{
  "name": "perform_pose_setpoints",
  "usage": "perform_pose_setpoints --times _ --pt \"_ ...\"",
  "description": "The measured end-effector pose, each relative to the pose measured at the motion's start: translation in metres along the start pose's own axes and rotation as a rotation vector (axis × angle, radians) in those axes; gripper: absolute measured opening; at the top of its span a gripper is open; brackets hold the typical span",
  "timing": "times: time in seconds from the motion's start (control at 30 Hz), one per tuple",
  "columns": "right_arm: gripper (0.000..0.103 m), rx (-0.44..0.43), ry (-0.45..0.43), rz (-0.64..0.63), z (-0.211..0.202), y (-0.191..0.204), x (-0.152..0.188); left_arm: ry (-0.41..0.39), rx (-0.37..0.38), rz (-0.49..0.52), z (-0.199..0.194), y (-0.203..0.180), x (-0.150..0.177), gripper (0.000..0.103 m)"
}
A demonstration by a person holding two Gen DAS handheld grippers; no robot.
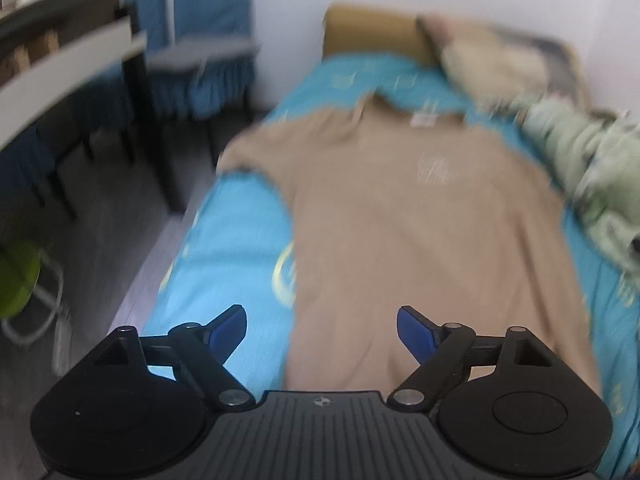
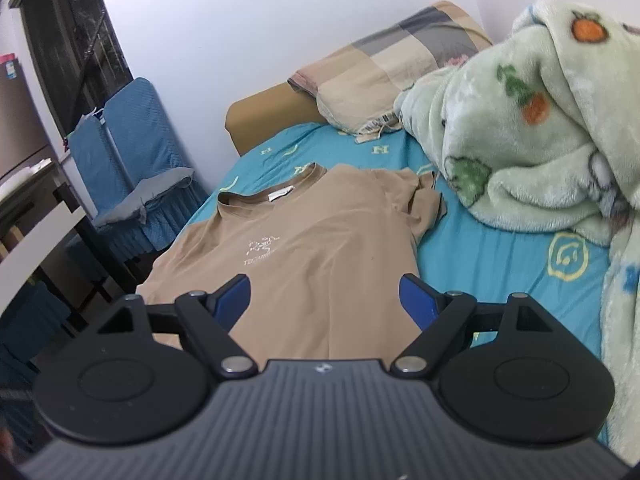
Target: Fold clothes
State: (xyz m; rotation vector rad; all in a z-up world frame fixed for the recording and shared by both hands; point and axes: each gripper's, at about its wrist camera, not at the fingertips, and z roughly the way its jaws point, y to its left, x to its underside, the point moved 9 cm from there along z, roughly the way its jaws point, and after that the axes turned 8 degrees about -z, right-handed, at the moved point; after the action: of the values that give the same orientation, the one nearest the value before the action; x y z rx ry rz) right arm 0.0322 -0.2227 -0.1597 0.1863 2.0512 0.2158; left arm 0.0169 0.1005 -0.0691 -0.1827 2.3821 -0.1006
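While a tan short-sleeved cotton T-shirt [image 2: 316,240] lies spread face up on a bed's turquoise patterned sheet [image 2: 500,248], two handheld black grippers hover above its hem end, both with their blue-padded fingers spread wide and holding nothing. At far left in the left wrist view, a lime-green round stool [image 1: 18,280] stands on the dark floor beside a white-topped desk [image 1: 68,68], with blue fabric-covered chairs [image 1: 208,64] behind. The left gripper [image 1: 321,334] sits over the shirt's lower left edge, that view blurred. From the right gripper [image 2: 325,300], the shirt's collar points toward a mustard-brown headboard [image 2: 272,108], its far sleeve crumpled near a bunched pale-green fleece blanket with a fruit print [image 2: 540,120]. A beige-and-grey checked pillow [image 2: 392,64] leans against the white wall, touching the blanket at the bed's head.
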Motion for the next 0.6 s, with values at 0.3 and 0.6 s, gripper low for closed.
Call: perform_pose_setpoints --times 0.3,0.6 --pt "0.080 -0.009 -0.016 0.309 -0.001 -0.049 -0.008 -0.121 0.128 -0.027 -0.012 -0.045 -0.004 0.099" --pt "0.076 -0.016 0.078 0.746 0.073 -0.115 0.018 -0.054 0.153 -0.068 0.066 -0.023 0.039 0.099"
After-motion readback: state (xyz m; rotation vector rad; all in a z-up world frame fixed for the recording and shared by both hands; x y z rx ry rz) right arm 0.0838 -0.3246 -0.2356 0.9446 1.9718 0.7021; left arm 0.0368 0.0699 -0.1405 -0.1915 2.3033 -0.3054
